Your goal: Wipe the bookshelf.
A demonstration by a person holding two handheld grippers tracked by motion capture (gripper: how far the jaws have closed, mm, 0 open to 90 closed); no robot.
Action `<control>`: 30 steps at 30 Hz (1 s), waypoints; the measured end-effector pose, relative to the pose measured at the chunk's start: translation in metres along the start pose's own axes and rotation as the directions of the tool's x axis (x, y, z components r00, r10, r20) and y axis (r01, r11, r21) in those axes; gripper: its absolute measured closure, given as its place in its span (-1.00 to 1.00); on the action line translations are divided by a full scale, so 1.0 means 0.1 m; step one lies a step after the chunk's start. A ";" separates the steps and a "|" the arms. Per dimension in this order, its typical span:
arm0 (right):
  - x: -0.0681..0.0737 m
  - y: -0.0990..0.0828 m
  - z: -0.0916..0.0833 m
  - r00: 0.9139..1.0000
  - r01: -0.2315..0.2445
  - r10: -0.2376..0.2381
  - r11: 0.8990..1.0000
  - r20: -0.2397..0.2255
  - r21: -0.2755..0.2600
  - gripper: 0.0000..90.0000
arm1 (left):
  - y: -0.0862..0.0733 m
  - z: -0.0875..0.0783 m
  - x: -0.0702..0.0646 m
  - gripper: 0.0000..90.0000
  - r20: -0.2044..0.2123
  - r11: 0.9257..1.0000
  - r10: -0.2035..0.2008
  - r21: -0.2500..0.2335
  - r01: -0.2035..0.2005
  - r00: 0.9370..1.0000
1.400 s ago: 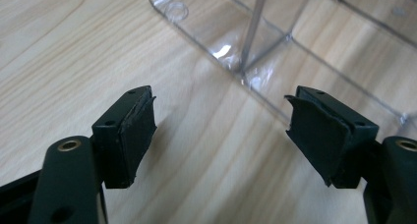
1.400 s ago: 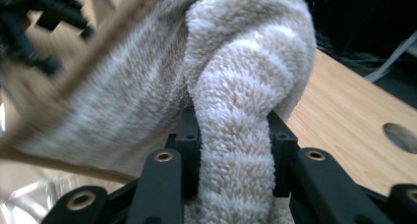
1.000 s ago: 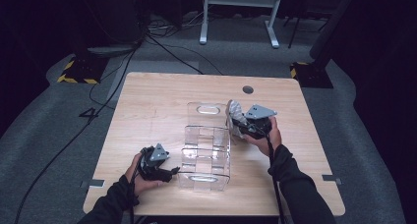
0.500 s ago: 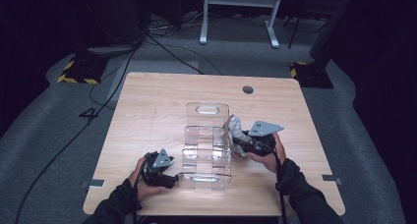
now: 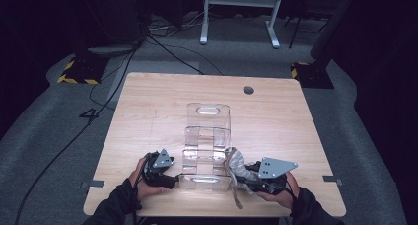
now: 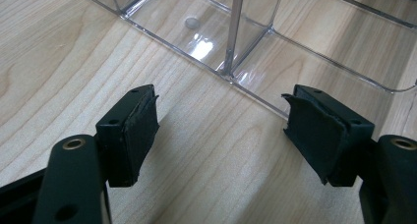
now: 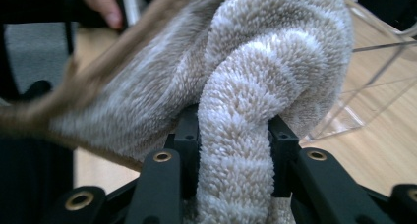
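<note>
While it's bunched up in a fat fold, the fuzzy beige-and-white striped towel [image 7: 246, 111] is pinched tight between the jaws of the right tongs [image 7: 235, 130], with the pile bulging out above and below the pads. From the high view that towel [image 5: 235, 165] hangs just off the near right corner of the clear acrylic organizer [image 5: 207, 136], touching or nearly touching its wall, and a loose tail of it droops down toward the counter's [image 5: 148, 111] front edge. The right tongs [image 5: 246, 174] sit low over the counter near the front edge, held in the person's right hand [image 5: 278, 190], grey three-cornered plate on top.

The organizer itself is a stepped see-through box with several open compartments and handle cutouts at the far and near ends, parked around the middle of the wooden counter.

Over on the other side, the left tongs [image 6: 221, 130] are spread wide with nothing between the pads, just bare wood grain, and the organizer's near wall [image 6: 255, 71] sits right ahead of them. In the high view the left tongs [image 5: 170, 178] are just beside the organizer's near left corner, gripped by the left hand [image 5: 145, 178].
</note>
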State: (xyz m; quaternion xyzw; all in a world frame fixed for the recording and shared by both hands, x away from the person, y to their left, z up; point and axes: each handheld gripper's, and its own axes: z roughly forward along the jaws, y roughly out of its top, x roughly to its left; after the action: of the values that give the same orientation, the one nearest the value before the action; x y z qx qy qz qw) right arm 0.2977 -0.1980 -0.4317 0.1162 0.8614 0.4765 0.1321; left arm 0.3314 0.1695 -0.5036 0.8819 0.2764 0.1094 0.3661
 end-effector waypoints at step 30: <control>-1.24 0.28 0.55 0.948 -0.137 0.134 0.990 0.288 -0.007 0.52 | 0.01 0.01 0.03 -0.40 0.023 1.000 0.017 0.003 -0.017 1.000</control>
State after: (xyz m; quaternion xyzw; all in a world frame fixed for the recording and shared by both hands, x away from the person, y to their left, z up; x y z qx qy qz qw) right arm 0.4347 -0.1801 -0.4215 0.2440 0.8260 0.4570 0.2222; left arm 0.3345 0.1704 -0.5034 0.8860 0.2646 0.1021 0.3669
